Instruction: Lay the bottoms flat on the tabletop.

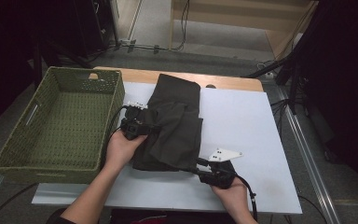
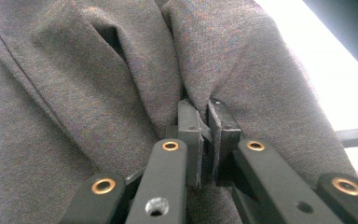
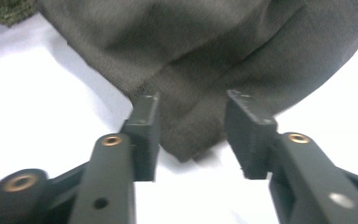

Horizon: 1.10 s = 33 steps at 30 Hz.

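Left gripper [image 2: 205,140]: I have its jaws pinched tight on a fold of the dark garment [image 1: 175,123].
Right gripper [image 3: 193,135]: my jaws stand apart, a garment corner between them, untouched.
Garment: folded on the white table [image 1: 247,126], beside the green basket [image 1: 60,121].

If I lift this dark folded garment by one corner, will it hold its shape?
Probably not. The dark folded garment looks floppy: it bunches where the left claw pinches it. Its matte weave seems unlikely to slip. Layers would likely unfold and drape.
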### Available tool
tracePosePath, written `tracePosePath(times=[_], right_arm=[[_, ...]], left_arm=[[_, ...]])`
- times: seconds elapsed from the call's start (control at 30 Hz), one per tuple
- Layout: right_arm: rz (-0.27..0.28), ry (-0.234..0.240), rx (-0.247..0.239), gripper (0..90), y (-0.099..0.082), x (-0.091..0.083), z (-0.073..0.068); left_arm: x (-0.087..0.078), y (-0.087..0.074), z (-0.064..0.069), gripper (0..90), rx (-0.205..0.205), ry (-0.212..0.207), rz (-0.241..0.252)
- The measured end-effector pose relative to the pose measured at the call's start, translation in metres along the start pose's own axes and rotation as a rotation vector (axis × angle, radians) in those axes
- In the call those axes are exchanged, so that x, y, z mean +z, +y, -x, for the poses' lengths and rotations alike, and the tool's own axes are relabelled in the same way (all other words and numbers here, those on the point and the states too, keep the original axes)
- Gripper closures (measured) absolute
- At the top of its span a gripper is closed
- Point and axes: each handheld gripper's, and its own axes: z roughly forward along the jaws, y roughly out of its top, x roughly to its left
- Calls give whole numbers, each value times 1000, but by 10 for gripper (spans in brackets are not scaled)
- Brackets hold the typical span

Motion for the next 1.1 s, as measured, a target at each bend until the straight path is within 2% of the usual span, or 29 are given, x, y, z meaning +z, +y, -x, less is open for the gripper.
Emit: tracePosePath(times=[0.1,0.17,0.2,0.27,0.3,0.4,0.47,0.57,0.7,0.8,0.87,0.97,1.03,1.07,1.1], right_arm=[[0,-44,-60,410,-4,9,-6],[-28,-73,-85,410,-4,20,-5],[-43,-82,-90,425,-4,26,-3],[-45,-80,-86,560,-4,33,0],[-40,-60,-69,699,-3,33,1],[-67,-42,-31,798,1,33,1],[-95,-30,-11,807,6,29,-1],[-53,3,6,806,13,13,-8],[-34,7,-1,805,17,-6,-20],[-35,46,6,806,16,-11,-24],[-57,75,2,823,16,-12,-28],[-83,77,-22,836,12,-11,-40],[-84,99,-29,835,12,-11,-45],[-87,102,-39,824,12,-12,-47],[-99,124,-51,775,11,-11,-48]], left_arm=[[0,0,1,861,1,3,-1],[0,0,1,861,1,2,-1],[0,0,1,861,2,2,-1],[1,0,1,861,2,2,-1],[1,0,1,861,2,0,0],[1,0,0,861,2,-1,0],[1,0,0,860,2,1,1],[-1,0,1,860,-1,4,7],[-1,0,2,850,0,3,10],[-1,0,2,850,1,7,9],[-1,0,2,850,2,6,9],[-1,0,1,850,0,9,6],[-1,0,1,849,3,11,5],[-1,-1,1,848,3,10,5],[-1,-1,1,839,3,9,7]])
